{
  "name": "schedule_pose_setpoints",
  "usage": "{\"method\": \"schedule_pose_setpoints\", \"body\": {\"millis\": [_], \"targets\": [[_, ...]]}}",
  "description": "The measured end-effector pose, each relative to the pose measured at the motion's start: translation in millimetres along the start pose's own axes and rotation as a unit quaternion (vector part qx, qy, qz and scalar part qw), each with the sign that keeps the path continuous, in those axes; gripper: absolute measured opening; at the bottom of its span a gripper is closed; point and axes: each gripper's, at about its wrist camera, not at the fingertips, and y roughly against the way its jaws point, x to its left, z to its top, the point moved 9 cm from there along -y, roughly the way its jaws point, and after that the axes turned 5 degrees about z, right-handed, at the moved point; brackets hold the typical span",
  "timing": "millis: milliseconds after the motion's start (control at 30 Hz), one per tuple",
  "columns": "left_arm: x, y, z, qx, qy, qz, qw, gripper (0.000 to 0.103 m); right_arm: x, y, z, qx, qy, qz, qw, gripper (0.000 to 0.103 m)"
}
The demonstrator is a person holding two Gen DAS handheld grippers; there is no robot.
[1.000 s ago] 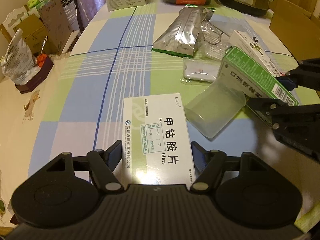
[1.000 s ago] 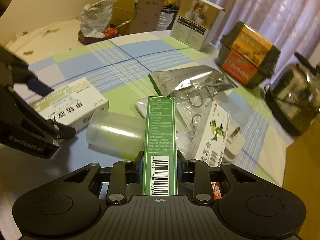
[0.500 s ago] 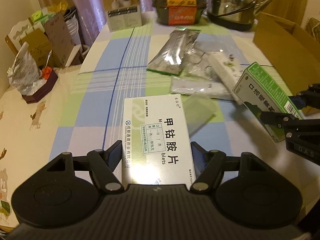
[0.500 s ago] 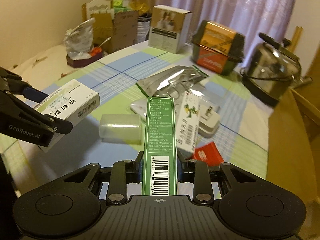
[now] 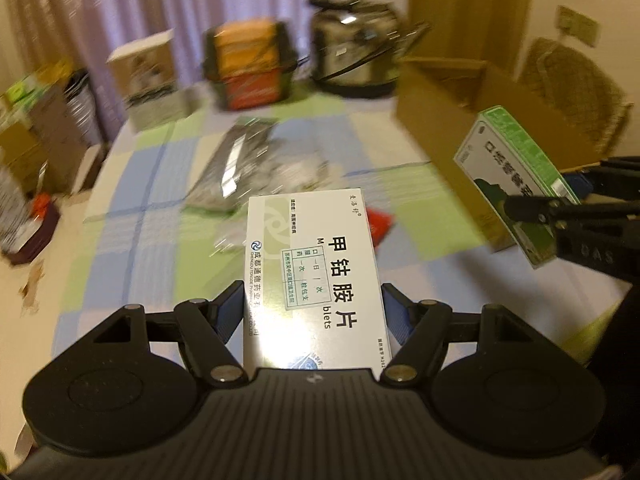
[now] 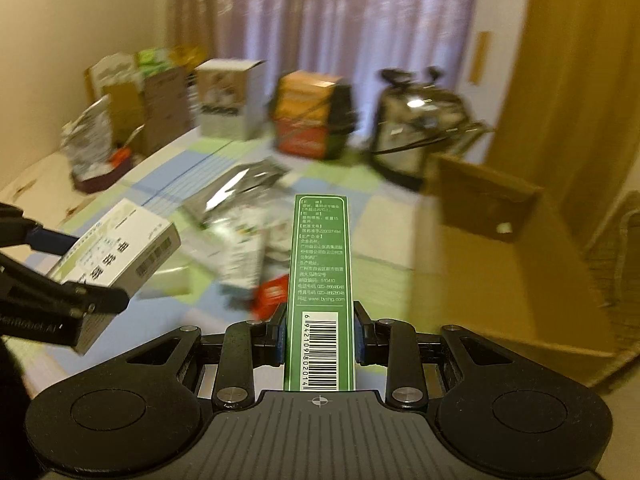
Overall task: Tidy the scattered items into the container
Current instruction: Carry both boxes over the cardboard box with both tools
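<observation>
Left gripper (image 5: 313, 312) pinching white box (image 5: 316, 272), right gripper (image 6: 319, 340) clamping green box (image 6: 320, 276) — cardboard box (image 6: 516, 264) beside, foil pouch (image 6: 236, 188), kettle (image 6: 416, 128) beyond.

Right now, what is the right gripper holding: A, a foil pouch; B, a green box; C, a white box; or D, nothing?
B: the right gripper is shut on the green box, barcode end nearest the camera, while the white box sits in the left gripper.

both boxes lifted, nearer cardboard box (image 5: 436, 120)
</observation>
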Motion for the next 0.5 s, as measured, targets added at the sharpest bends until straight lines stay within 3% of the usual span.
{"method": "schedule_pose_setpoints", "body": {"millis": [267,500], "targets": [[-103,-3,78,-0.053,-0.052,-0.070,0.9948,0.068,-103,35,24,-0.028,-0.040,-0.064,0.997,0.033],[-177,-27,127,-0.064,-0.075,-0.105,0.9896,0.068,-173,27,19,-0.036,-0.069,-0.083,0.994,0.033]]}}
